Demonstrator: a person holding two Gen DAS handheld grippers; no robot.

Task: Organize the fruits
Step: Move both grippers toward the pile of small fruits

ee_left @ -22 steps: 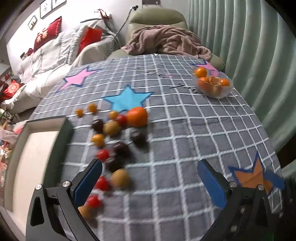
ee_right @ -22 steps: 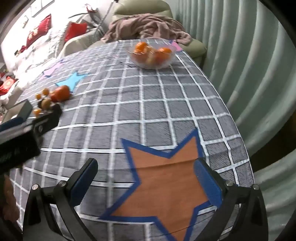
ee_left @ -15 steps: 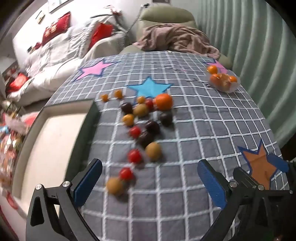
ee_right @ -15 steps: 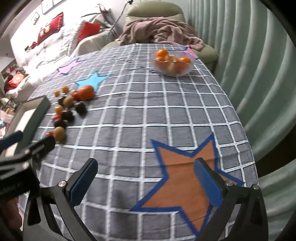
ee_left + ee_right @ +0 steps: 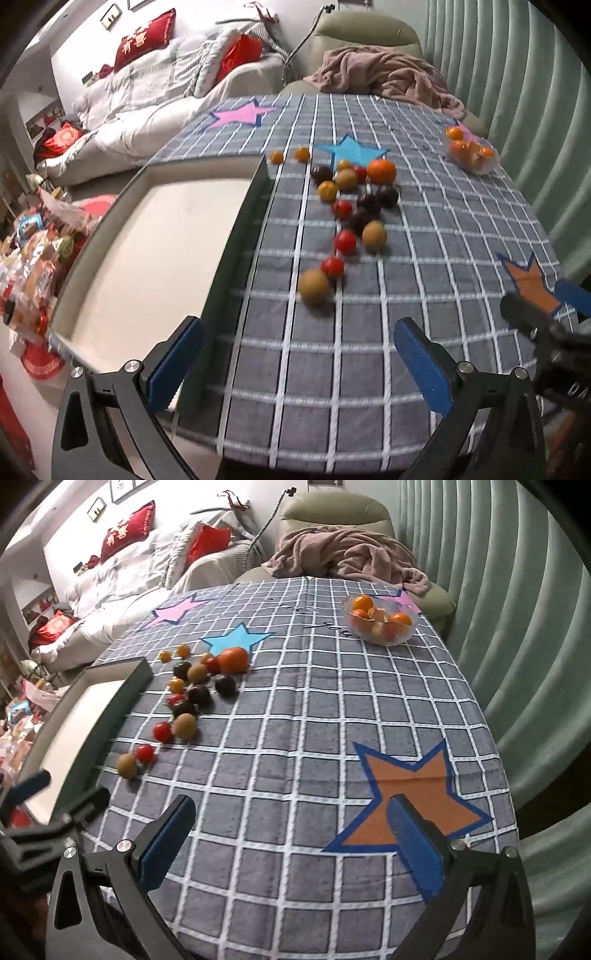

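Several small fruits lie loose on the grey checked tablecloth: a big orange (image 5: 381, 171) (image 5: 233, 660), red cherry tomatoes (image 5: 345, 241), dark plums (image 5: 369, 203) and brownish kiwis (image 5: 313, 285) (image 5: 127, 765). A clear bowl (image 5: 380, 622) (image 5: 472, 155) at the far right holds oranges. A white tray (image 5: 155, 254) (image 5: 66, 738) with a dark rim sits left of the loose fruit. My left gripper (image 5: 295, 363) hovers open over the near cloth, with nothing between its fingers. My right gripper (image 5: 288, 843) is open too, empty, near the orange star (image 5: 410, 797).
A white sofa with red cushions (image 5: 144, 40) and an armchair with a pink blanket (image 5: 343, 557) stand behind the table. A green curtain (image 5: 517, 627) runs along the right. Clutter of packets (image 5: 33, 258) lies on the floor at left.
Both grippers have pulled back towards the near table edge and risen, so the fruit now looks farther off. More of the tray shows on the left. Jaws stay wide.
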